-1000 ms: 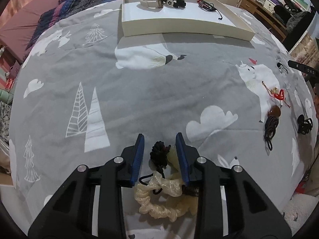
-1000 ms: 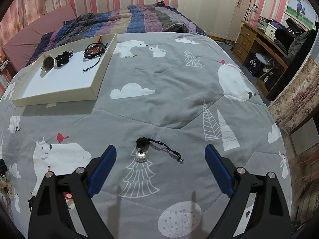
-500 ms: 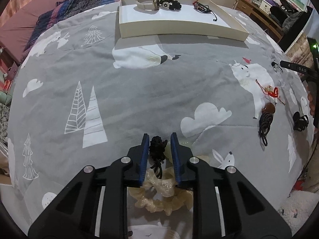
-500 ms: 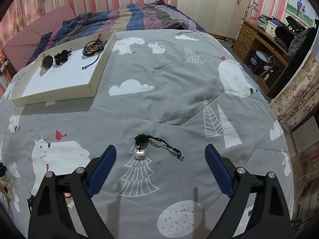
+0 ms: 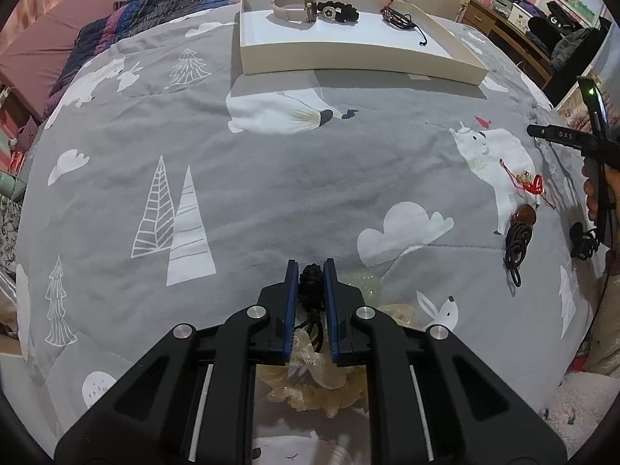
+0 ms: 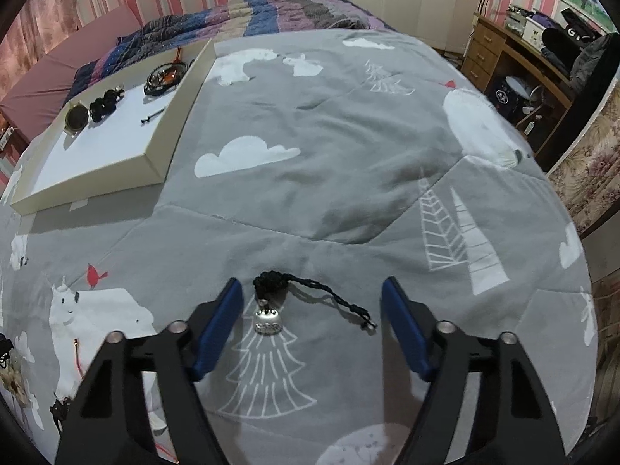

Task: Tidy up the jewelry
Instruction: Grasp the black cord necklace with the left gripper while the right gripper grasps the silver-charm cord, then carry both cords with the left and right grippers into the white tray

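My left gripper (image 5: 310, 271) is shut on a black braided cord piece (image 5: 310, 285), held just above a pale cream scrunchie (image 5: 310, 383) on the grey bedspread. My right gripper (image 6: 312, 298) is open, low over a black cord with a silver charm (image 6: 268, 319), which lies between its fingers without touching them. A cream tray (image 5: 348, 60) at the far side holds a watch (image 5: 298, 6), a black bracelet (image 5: 341, 11) and a dark cord bracelet (image 5: 399, 17); the tray also shows in the right wrist view (image 6: 97, 178).
Loose pieces lie on the bedspread at right: a red knotted charm (image 5: 529, 184), a black cord with a brown bead (image 5: 519, 236) and a small black item (image 5: 583, 242). A wooden desk (image 6: 515, 62) stands beyond the bed's right edge.
My left gripper has closed from half open onto the black cord piece and risen slightly. My right gripper has stayed open and dropped closer over the silver-charm cord.
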`<state>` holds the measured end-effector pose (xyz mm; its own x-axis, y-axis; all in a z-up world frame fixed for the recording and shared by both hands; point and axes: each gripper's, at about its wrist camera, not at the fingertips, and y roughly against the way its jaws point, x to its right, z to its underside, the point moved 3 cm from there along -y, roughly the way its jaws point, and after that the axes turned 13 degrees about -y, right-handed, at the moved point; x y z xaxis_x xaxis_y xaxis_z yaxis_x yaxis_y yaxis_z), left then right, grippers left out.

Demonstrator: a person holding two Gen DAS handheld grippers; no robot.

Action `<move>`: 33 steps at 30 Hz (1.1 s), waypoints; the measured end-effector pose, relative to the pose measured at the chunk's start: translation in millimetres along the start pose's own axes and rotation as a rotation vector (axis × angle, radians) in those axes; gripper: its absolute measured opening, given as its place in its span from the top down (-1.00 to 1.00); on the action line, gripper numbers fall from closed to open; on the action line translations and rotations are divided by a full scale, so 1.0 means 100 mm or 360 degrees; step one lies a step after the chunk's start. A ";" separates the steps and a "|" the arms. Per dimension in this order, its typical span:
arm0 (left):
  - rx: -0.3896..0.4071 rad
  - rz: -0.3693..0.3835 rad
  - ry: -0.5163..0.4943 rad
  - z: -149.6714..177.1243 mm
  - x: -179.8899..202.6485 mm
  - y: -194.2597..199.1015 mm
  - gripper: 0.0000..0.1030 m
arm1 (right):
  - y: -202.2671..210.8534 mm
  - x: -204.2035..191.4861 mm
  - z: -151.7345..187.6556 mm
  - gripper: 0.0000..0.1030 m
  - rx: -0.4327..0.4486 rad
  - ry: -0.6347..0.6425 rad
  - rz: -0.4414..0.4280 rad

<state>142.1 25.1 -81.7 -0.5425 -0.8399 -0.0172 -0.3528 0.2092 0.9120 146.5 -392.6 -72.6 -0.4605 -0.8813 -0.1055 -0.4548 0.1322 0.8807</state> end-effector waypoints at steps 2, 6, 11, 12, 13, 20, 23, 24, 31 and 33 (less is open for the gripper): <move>0.0012 -0.0002 0.0018 0.00 -0.03 0.02 0.79 | -0.02 -0.02 -0.01 0.00 0.0017 0.0001 -0.0020; 0.0024 -0.0006 0.0039 -0.01 -0.07 0.03 0.79 | 0.02 -0.05 0.01 0.62 0.0024 0.0014 -0.0042; 0.0027 -0.0009 0.0064 -0.08 -0.13 0.00 0.79 | 0.10 -0.05 0.03 0.71 0.0061 0.0019 -0.0044; 0.0032 -0.0004 0.0068 -0.10 -0.14 0.00 0.79 | 0.11 -0.04 0.02 0.72 0.0065 0.0014 -0.0050; 0.0038 -0.0003 0.0074 -0.12 -0.16 0.00 0.79 | 0.13 -0.04 0.01 0.72 0.0070 0.0012 -0.0059; 0.0095 0.0019 0.0116 -0.38 -0.28 0.01 0.79 | 0.31 -0.14 -0.08 0.72 0.0119 0.0034 -0.0110; 0.0113 0.0012 0.0112 -0.52 -0.29 0.03 0.79 | 0.38 -0.23 -0.12 0.72 0.0140 0.0043 -0.0138; 0.0124 0.0007 0.0105 -0.58 -0.28 0.05 0.79 | 0.40 -0.28 -0.14 0.72 0.0141 0.0047 -0.0154; 0.0248 -0.0001 0.0058 -1.19 -0.25 0.28 0.79 | 0.60 -0.69 -0.35 0.72 0.0186 0.0108 -0.0237; 0.0280 0.0002 0.0055 -1.43 -0.26 0.32 0.79 | 0.65 -0.84 -0.46 0.72 0.0191 0.0116 -0.0271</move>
<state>253.8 -18.3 6.2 -0.5177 -0.8556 0.0004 -0.4816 0.2918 0.8264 190.5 -330.8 14.6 -0.3149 -0.9254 -0.2108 -0.6110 0.0277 0.7911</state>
